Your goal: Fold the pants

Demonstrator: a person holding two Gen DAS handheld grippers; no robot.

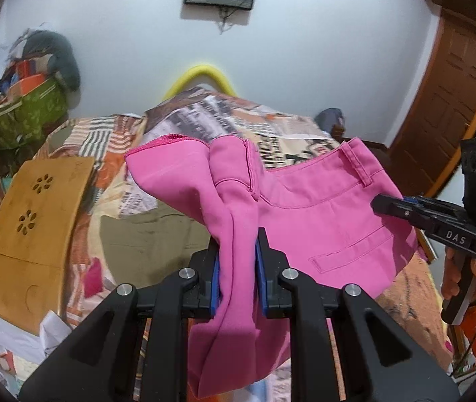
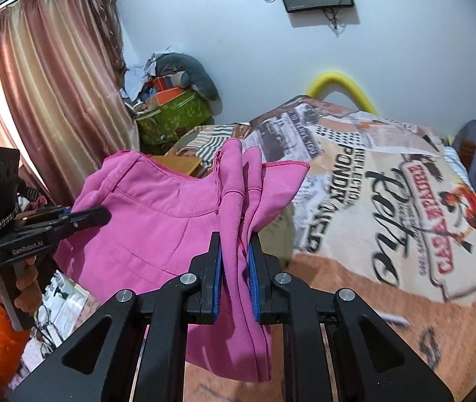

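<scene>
Pants, pink, hang mid-frame above bed. Left gripper fingers clamped on bunched fabric, narrow gap. Right gripper fingers likewise clamped on pants.

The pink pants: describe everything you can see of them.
The pink pants are a bright pink woven fabric with a belt-looped waistband, curved seams and a welt pocket. They are bunched and draped, held up above the patterned bedspread. The left gripper is shut on one gathered fold, the right gripper on another, and cloth hangs below both. One raw-looking hem edge sticks out to the side.
</scene>
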